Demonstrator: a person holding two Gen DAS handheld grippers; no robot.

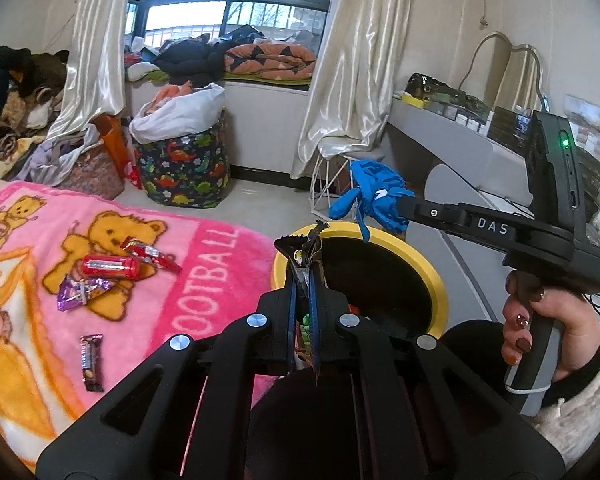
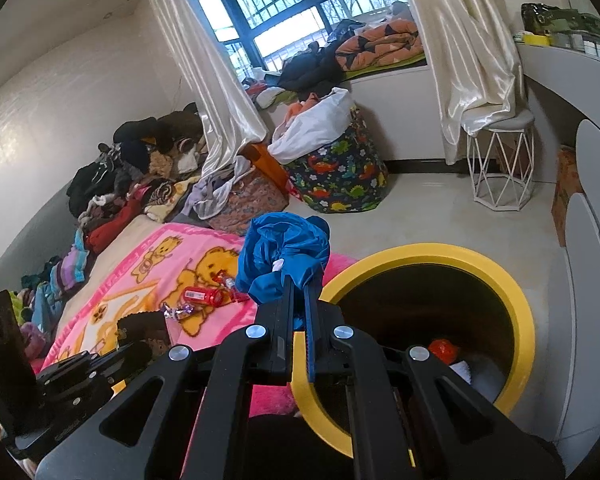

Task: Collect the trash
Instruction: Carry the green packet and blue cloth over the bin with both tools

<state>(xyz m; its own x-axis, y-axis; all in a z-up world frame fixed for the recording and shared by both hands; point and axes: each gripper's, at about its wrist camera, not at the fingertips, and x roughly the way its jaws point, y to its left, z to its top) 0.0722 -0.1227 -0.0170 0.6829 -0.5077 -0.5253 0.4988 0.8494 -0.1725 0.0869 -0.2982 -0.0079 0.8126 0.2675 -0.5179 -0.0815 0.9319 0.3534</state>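
Observation:
My left gripper [image 1: 305, 276] is shut on a dark crinkled snack wrapper [image 1: 314, 246], held over the near rim of the yellow-rimmed trash bin [image 1: 428, 268]. My right gripper [image 2: 298, 292] is shut on a crumpled blue plastic bag [image 2: 284, 256], held just left of the bin's rim [image 2: 512, 292]; the bag [image 1: 374, 196] also shows in the left wrist view above the bin. On the pink bear blanket [image 1: 204, 264] lie a red can-like wrapper [image 1: 110, 267], a red-white wrapper [image 1: 150, 254], a purple wrapper [image 1: 80, 292] and a small brown bar wrapper [image 1: 91, 362].
A dinosaur-print laundry basket [image 1: 182, 168] and a white wire stool [image 2: 502, 168] stand on the floor beyond the bin. A grey desk [image 1: 460, 140] runs along the right. Piles of clothes [image 2: 132, 176] lie at the left by the curtains.

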